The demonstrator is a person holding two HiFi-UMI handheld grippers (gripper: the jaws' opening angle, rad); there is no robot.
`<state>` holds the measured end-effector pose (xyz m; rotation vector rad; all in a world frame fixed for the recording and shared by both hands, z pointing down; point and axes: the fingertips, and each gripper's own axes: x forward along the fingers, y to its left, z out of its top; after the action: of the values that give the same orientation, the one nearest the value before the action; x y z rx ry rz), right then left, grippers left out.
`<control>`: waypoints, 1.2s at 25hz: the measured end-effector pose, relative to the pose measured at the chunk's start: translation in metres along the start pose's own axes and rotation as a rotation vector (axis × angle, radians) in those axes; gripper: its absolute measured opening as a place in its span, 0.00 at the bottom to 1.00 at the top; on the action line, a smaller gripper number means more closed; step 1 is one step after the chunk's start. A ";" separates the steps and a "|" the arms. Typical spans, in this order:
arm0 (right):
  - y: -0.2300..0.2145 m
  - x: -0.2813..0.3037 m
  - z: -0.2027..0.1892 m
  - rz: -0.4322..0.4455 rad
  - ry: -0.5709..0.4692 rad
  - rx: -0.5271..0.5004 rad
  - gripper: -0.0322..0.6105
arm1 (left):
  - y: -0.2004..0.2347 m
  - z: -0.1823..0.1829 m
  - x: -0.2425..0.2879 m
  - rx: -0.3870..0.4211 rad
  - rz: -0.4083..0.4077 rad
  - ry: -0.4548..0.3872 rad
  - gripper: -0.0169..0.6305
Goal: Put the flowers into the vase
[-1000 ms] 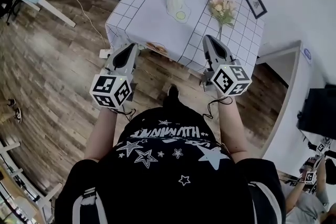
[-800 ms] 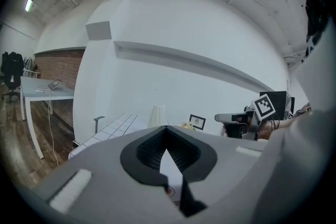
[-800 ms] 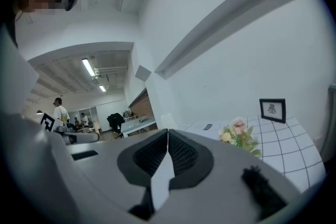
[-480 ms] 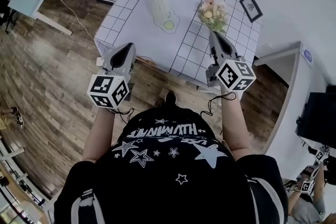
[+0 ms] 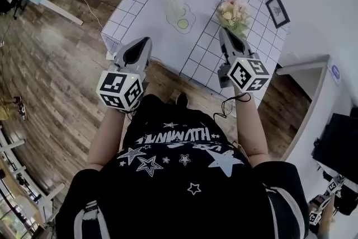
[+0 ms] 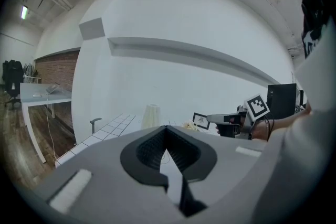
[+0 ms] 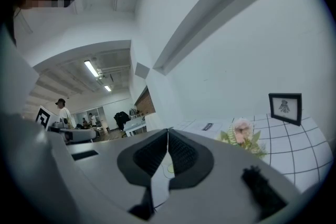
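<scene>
Reaching for the flowers is, we judge, the step in hand: we should part the right gripper's (image 5: 225, 32) jaws early and come in low at the stems, not the blooms. Beyond both jaws lies the table (image 5: 140, 8), under a smooth white cloth with a dark grid. Ahead of the left gripper (image 5: 145, 42) stands the vase (image 5: 174, 0), pale and narrowing upward. The flowers (image 5: 235, 11), soft pink with green leaves, lie ahead-right of the right jaws. Both pairs of jaws are closed on nothing.
</scene>
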<state>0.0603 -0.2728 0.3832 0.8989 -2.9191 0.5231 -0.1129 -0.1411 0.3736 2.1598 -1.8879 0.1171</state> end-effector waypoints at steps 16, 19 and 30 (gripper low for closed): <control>-0.004 0.011 0.004 -0.116 -0.019 0.015 0.07 | 0.024 0.005 0.039 0.010 -0.118 0.033 0.04; -0.008 0.015 0.006 -0.166 -0.032 0.023 0.07 | 0.035 0.013 0.057 0.015 -0.167 0.033 0.04; -0.020 0.028 0.014 -0.360 -0.065 0.044 0.07 | 0.068 0.029 0.110 0.022 -0.344 0.016 0.04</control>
<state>0.0488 -0.3086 0.3798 1.4306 -2.7111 0.5397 -0.1671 -0.2626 0.3815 2.4517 -1.4836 0.0867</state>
